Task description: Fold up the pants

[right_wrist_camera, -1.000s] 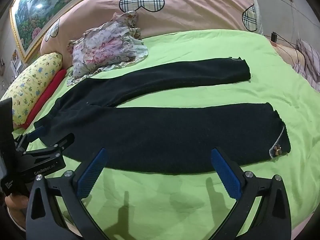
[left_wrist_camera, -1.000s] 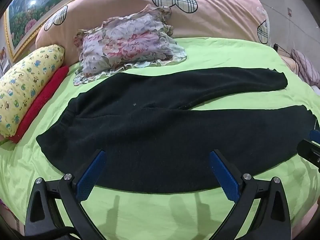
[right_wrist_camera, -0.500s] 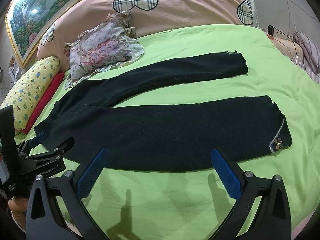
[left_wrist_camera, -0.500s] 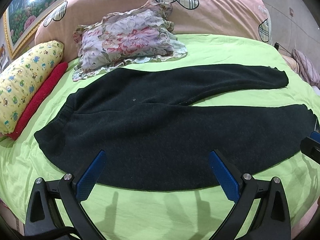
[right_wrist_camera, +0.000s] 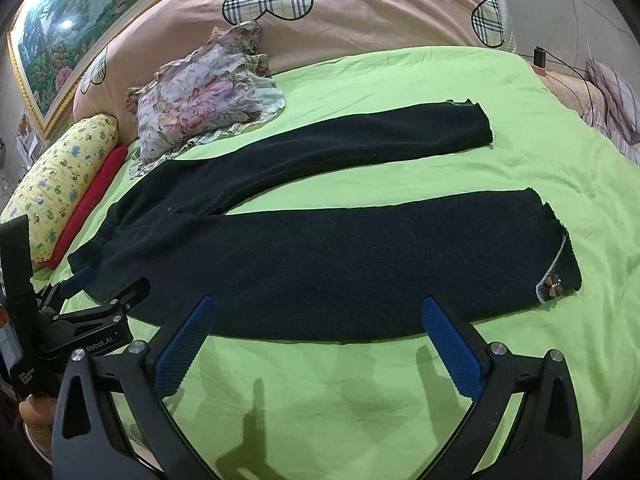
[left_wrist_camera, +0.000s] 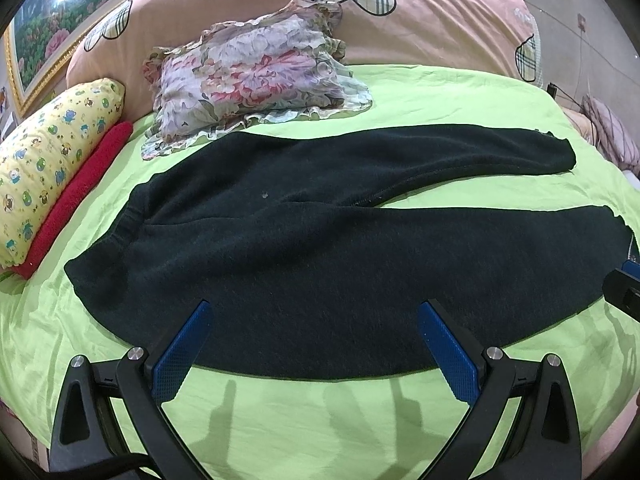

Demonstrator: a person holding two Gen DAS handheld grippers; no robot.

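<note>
Black fleece pants (left_wrist_camera: 320,256) lie flat on a green bed sheet (left_wrist_camera: 320,412), waistband to the left, both legs spread apart to the right. In the right wrist view the pants (right_wrist_camera: 340,264) show a small bow at the near leg's cuff (right_wrist_camera: 554,286). My left gripper (left_wrist_camera: 316,344) is open and empty, hovering over the near edge of the pants by the hip. My right gripper (right_wrist_camera: 318,344) is open and empty over the near leg's lower edge. The left gripper also shows in the right wrist view (right_wrist_camera: 104,288) near the waistband.
A floral cushion (left_wrist_camera: 256,76) lies behind the pants, touching the far leg's top. A yellow printed pillow (left_wrist_camera: 44,160) and a red roll (left_wrist_camera: 76,196) lie at the left. A pink duvet (left_wrist_camera: 400,20) is piled at the back. Cables and bedding lie at far right (right_wrist_camera: 600,92).
Both grippers have dropped slightly and moved a little closer to the pants' near edge. The pants have not moved.
</note>
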